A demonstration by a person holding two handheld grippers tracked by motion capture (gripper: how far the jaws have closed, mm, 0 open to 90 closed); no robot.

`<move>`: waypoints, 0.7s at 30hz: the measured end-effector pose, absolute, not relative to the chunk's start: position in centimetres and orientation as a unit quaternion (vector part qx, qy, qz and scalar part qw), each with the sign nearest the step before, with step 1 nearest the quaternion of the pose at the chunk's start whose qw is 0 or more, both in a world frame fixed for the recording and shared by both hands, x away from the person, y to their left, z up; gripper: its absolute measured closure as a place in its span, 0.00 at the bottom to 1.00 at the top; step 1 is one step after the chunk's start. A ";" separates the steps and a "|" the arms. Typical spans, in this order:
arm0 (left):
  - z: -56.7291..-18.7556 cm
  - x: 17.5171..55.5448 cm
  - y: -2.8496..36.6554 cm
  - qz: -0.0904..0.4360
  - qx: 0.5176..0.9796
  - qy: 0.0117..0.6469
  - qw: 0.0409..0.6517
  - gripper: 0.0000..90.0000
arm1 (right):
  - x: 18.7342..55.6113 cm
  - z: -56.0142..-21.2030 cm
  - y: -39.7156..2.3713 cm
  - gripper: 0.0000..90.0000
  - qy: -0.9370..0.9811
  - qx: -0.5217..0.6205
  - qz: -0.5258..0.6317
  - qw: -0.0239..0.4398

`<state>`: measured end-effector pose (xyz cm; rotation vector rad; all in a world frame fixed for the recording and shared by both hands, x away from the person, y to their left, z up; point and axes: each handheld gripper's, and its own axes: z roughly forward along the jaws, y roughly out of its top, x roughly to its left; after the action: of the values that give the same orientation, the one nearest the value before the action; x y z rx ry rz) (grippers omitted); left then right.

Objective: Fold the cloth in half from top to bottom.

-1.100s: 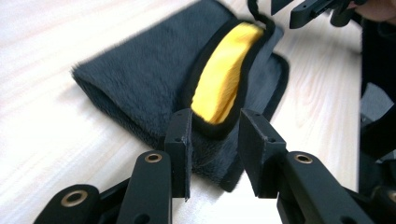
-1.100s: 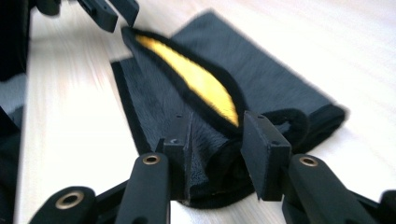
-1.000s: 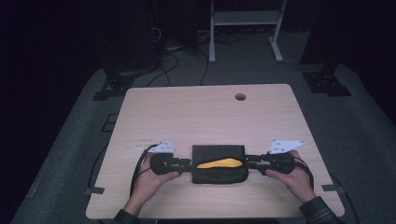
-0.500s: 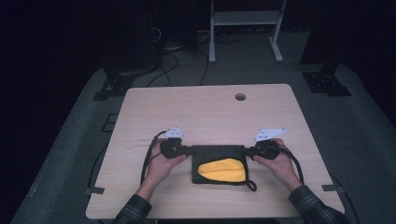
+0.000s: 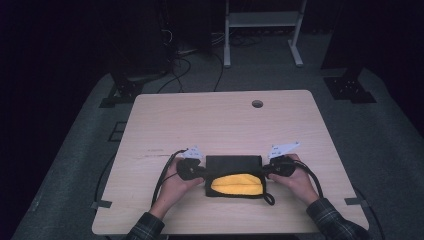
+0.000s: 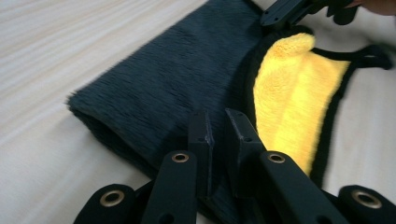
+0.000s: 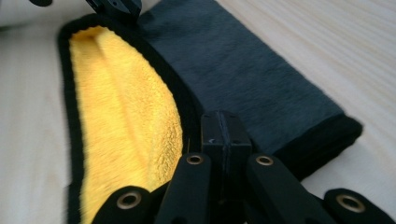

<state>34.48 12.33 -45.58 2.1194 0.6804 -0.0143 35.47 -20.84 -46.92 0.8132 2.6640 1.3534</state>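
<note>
Both grippers are pinching a folded dark cloth (image 5: 233, 163) with yellow lining: left gripper (image 6: 218, 133) and right gripper (image 7: 219, 135) are each clamping one end on the table (image 5: 200, 120).

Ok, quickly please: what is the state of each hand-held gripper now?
Left hand-held gripper: jaws have just been closing, now pinching the left edge of the folded dark cloth.
Right hand-held gripper: shut on the cloth's right edge.

A pale wooden table (image 5: 225, 120), round hole (image 5: 257, 104) near its far edge, stands on grey carpet (image 5: 390, 145); beyond, perhaps a white frame (image 5: 260, 20) in darkness.
</note>
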 end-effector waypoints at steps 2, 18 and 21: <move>-45.5 33.7 12.5 -0.012 0.855 0.269 0.443 0.90 | 34.9 -46.7 -21.1 0.99 0.859 0.258 0.442 0.018; -46.6 30.2 13.1 -0.015 0.874 0.256 0.413 0.85 | 30.1 -47.0 -21.1 0.97 0.886 0.209 0.413 0.013; -46.2 30.1 13.2 -0.004 0.875 0.253 0.413 0.81 | 30.1 -46.8 -21.2 0.86 0.884 0.210 0.418 0.024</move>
<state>30.06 13.22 -46.16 2.2012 0.6353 -0.0090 30.10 -21.18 -46.78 0.6497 2.7340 1.2935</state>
